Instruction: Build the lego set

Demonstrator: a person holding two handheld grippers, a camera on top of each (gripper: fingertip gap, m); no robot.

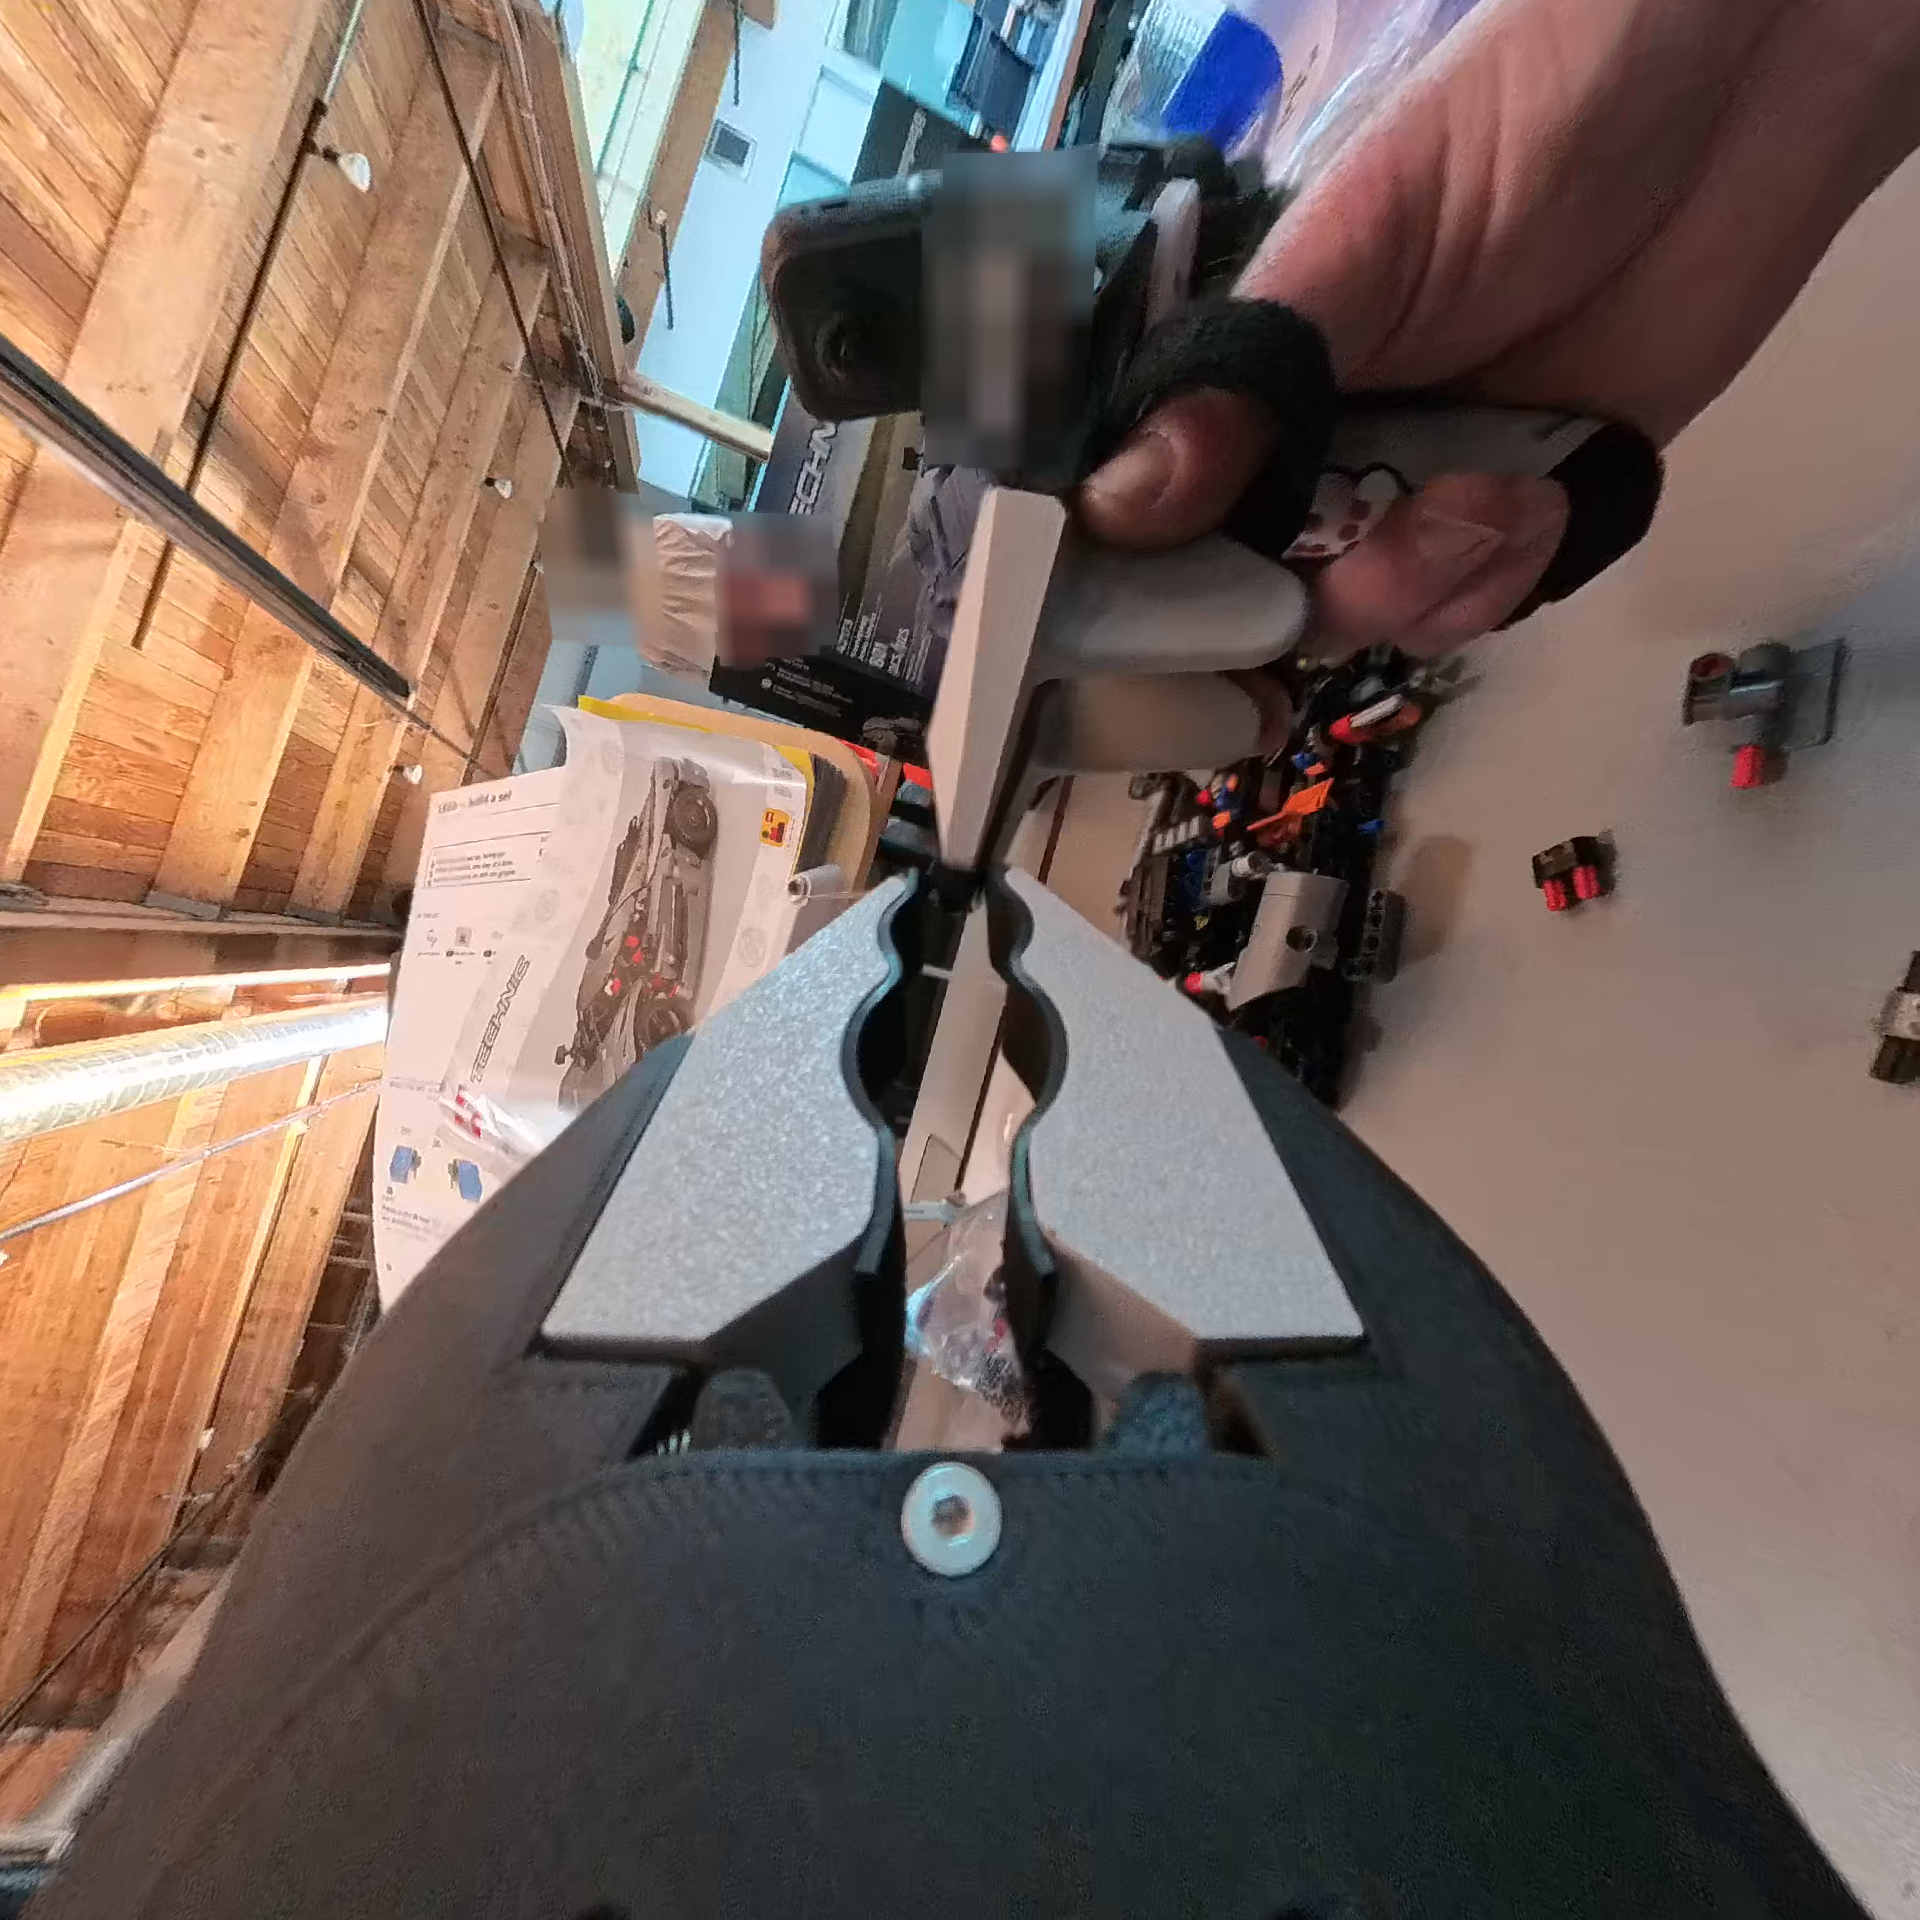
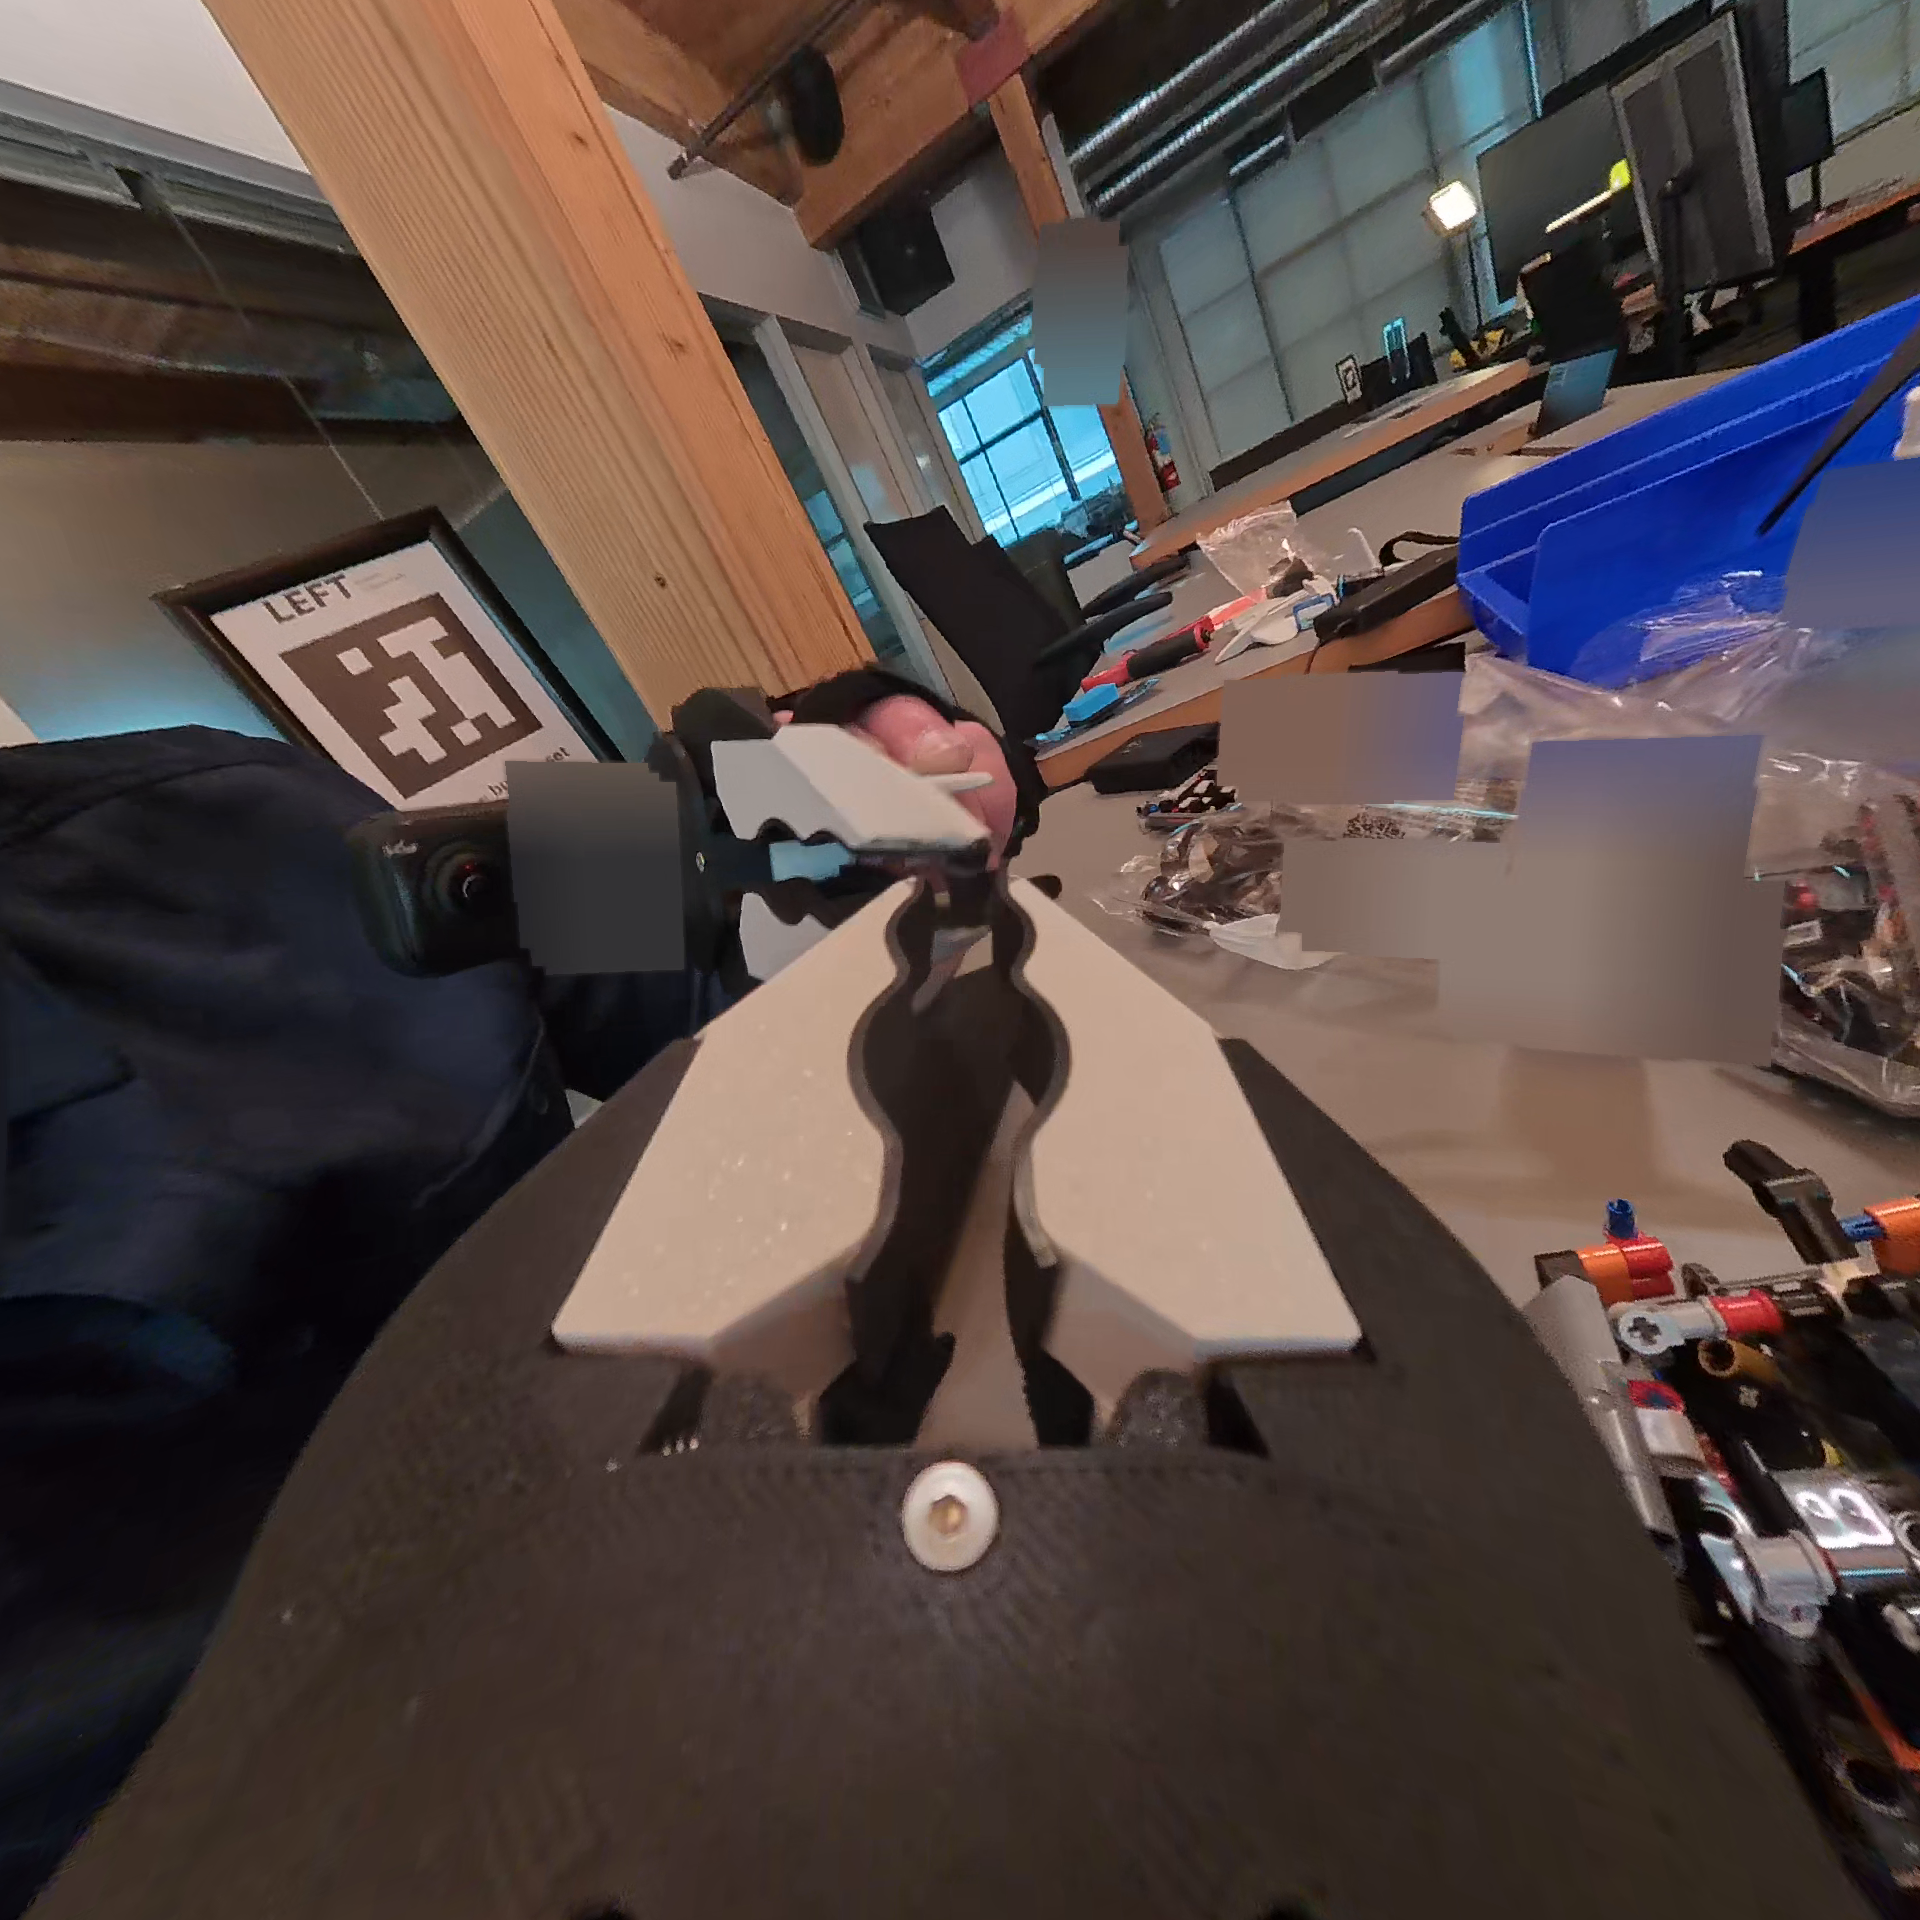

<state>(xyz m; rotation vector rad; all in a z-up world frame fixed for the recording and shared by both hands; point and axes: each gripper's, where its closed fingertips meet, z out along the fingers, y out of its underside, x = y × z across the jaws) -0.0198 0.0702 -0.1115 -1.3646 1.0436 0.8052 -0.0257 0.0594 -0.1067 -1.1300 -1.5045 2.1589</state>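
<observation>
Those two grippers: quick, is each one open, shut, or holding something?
Left gripper: nearly shut, tips pinching a small dark piece.
Right gripper: nearly shut, tips on the same small dark piece, met tip to tip.

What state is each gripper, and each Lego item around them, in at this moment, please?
left gripper: shut on the small black piece, held in the air.
right gripper: shut on the same piece.
Lego model: partly built, resting on the table.
instruction booklet: closed, cover showing.
blue bin: open-topped.
</observation>
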